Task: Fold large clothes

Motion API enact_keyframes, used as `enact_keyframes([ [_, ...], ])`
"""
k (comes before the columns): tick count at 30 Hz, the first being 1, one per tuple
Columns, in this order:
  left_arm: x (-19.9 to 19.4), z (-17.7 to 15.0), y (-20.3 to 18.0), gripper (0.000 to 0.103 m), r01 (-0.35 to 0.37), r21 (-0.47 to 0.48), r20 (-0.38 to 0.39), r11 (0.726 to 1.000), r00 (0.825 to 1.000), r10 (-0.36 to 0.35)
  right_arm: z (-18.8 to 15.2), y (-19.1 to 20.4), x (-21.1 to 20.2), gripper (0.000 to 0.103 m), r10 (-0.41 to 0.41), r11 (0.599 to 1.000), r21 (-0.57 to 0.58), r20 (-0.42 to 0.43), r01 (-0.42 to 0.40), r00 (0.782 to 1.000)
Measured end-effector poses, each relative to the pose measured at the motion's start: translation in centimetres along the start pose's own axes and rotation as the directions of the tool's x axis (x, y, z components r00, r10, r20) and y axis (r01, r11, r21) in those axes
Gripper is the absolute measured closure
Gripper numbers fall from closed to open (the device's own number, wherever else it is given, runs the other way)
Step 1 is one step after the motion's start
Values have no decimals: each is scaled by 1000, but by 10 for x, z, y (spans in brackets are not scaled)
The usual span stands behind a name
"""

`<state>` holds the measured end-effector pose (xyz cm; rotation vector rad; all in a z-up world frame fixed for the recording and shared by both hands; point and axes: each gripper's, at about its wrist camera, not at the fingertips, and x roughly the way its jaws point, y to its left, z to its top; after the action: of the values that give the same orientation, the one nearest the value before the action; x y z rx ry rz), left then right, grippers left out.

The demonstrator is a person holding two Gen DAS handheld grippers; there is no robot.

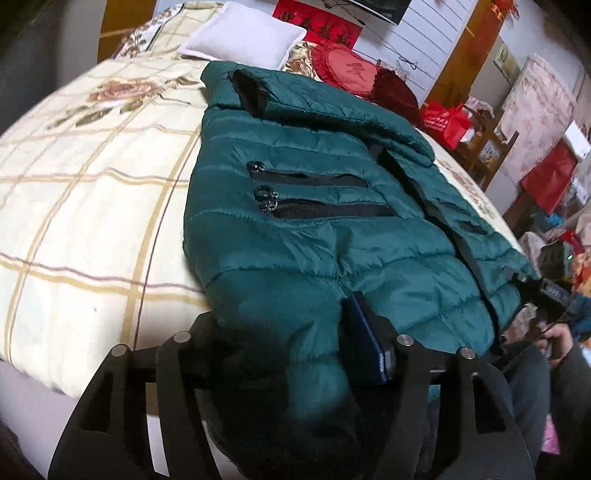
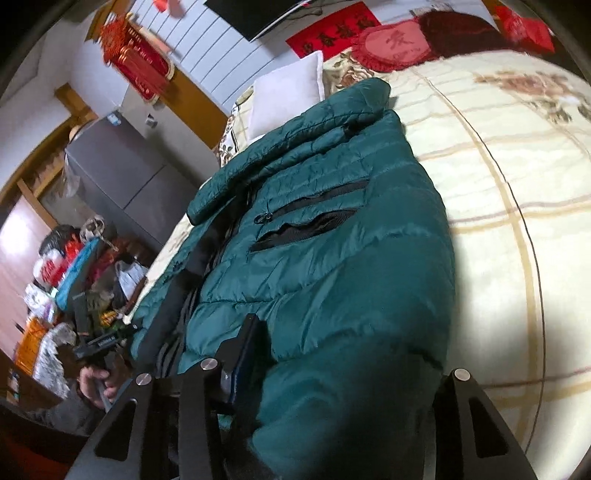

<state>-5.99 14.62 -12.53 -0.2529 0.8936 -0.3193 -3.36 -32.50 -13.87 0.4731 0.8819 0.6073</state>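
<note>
Two grippers bite the near hem of a teal quilted puffer jacket point(image 1: 295, 229) spread flat on the bed point(image 1: 92, 192). Its glossy shell is stitched into soft horizontal ridges, with black zip pockets point(image 1: 321, 195) slanting across each front panel and a sleeve folded over the chest. The left gripper point(image 1: 291, 350) has its jaws closed on a puffy fold at the hem, a dark blue pad point(image 1: 369, 339) pressing into the fabric. The right gripper point(image 2: 332, 369) likewise has bunched padding filling its jaws. Beneath lies a cream quilt with tan checks and printed roses; a white pillow point(image 1: 243, 31) and red heart cushion point(image 1: 343, 68) sit far behind.
</note>
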Motion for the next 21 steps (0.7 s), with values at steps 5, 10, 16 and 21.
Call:
enact_keyframes([
  [5, -4, -4, 3, 30, 47, -16, 26, 999, 999, -46, -5, 6, -1, 58, -11, 1000, -19, 2, 11, 1000],
  [10, -1, 0, -3, 24, 28, -38, 26, 999, 999, -27, -2, 14, 2, 58, -68, 997, -43, -6, 67, 998],
  [16, -8, -6, 7, 53, -16, -112, 22, 994, 1000, 18, -6, 33, 10, 58, -193, 970, -148, 1, 191, 981],
  [21, -14, -9, 17, 44, 69, -178, 2, 982, 998, -70, -5, 29, 10, 58, -185, 974, -128, 7, 184, 983],
])
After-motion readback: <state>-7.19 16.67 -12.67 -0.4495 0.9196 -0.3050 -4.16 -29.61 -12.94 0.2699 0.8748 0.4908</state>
